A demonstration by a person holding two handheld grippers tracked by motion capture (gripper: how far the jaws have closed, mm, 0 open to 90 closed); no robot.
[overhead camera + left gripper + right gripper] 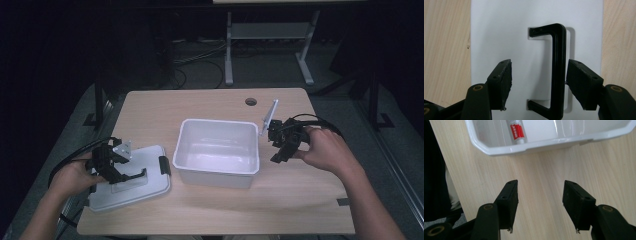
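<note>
The left hand-held gripper (134, 175) hovered over the lid (145, 187), which lay flat on the counter (210, 210) at its near left corner, just left of the bin (217, 172). In the left gripper view its jaws stood wide apart, straddling the lid's black handle (557, 70); the right jaw sat just beside the handle's bar, perhaps touching it, while the left jaw was well clear over the white lid (499, 30). The handle was not clamped.

The right hand-held gripper (280, 155) was held over the counter just right of the bin, near its right wall. In the right gripper view its jaws were open wide and held nothing, with bare wood of the counter (541, 190) between them and the bin's rim (499, 151) beyond. Inside the bin lay a white tube (516, 131) with a red label, its end towards the rim.

The bin stood open in the middle of the counter, apart from the lid. A clip (164, 165) on the lid's right edge faced the bin.
</note>
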